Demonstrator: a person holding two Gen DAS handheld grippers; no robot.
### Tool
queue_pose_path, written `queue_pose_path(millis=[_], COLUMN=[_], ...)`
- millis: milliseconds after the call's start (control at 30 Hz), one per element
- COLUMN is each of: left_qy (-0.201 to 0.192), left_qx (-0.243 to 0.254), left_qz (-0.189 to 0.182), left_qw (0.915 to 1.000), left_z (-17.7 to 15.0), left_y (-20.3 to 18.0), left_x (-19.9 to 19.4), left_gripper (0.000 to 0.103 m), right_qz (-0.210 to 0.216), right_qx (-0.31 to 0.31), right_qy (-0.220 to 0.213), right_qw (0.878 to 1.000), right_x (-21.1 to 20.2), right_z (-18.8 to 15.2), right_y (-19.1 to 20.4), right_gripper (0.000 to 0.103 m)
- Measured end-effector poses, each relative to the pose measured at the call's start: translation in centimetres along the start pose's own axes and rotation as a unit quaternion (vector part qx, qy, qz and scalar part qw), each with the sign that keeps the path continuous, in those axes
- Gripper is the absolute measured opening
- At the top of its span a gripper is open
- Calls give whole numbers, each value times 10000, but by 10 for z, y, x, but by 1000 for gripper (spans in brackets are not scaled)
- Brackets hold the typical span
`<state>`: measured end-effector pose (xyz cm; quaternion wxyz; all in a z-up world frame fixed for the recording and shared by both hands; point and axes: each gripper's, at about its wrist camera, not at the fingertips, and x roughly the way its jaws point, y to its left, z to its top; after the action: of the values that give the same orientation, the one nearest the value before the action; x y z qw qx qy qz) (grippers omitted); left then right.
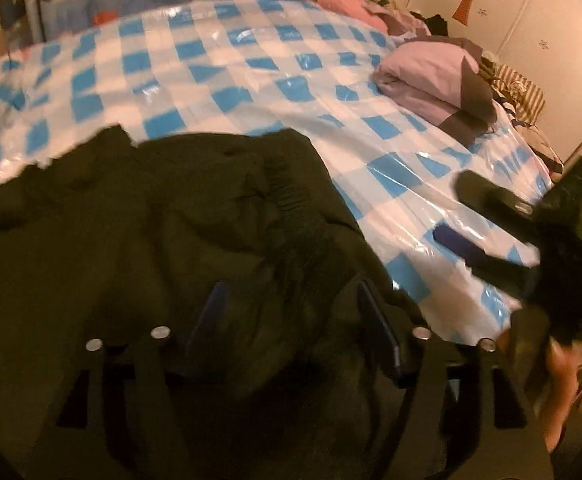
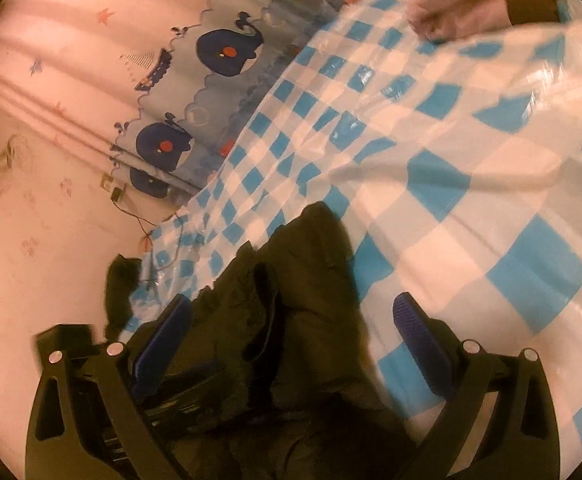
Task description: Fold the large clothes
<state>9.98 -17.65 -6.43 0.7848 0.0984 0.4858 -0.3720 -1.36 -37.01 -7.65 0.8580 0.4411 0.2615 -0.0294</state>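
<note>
A large dark green garment (image 1: 151, 240) lies crumpled on a bed covered by a blue-and-white checked plastic sheet (image 1: 251, 80). My left gripper (image 1: 291, 316) hovers just over it, open, with folds of the cloth between its blue pads but not pinched. To the right, my right gripper (image 1: 479, 220) stands open above the sheet. In the right wrist view the right gripper (image 2: 291, 340) is open wide. The garment (image 2: 311, 280) runs up between its fingers and touches neither pad clearly.
A folded lilac-and-grey garment (image 1: 435, 84) sits at the sheet's far right, with a heap of striped and pink clothes (image 1: 519, 92) behind it. Whale-print fabric (image 2: 227, 48) borders the bed's far side. A hand (image 1: 559, 372) shows at the lower right.
</note>
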Motion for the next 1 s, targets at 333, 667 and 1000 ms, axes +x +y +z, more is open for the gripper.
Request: queue_pose_path(millis=[333, 667, 1000], left_qy=[-1583, -885, -1178], left_qx=[-1129, -2913, -2356], left_qz=[757, 649, 919], left_qw=[9780, 9503, 9603], left_z=[-34, -112, -119], left_y=[139, 291, 258], left_x=[-147, -72, -130], left_gripper=[78, 78, 85], right_qz=[-311, -1715, -2202], right_qx=[-3028, -3152, -4107], right_qy=[519, 2166, 1588], right_qw=[9511, 9079, 8704], right_x=[60, 204, 139], right_z=[-19, -40, -60], right_y=[149, 76, 94], right_gripper=[97, 96, 96])
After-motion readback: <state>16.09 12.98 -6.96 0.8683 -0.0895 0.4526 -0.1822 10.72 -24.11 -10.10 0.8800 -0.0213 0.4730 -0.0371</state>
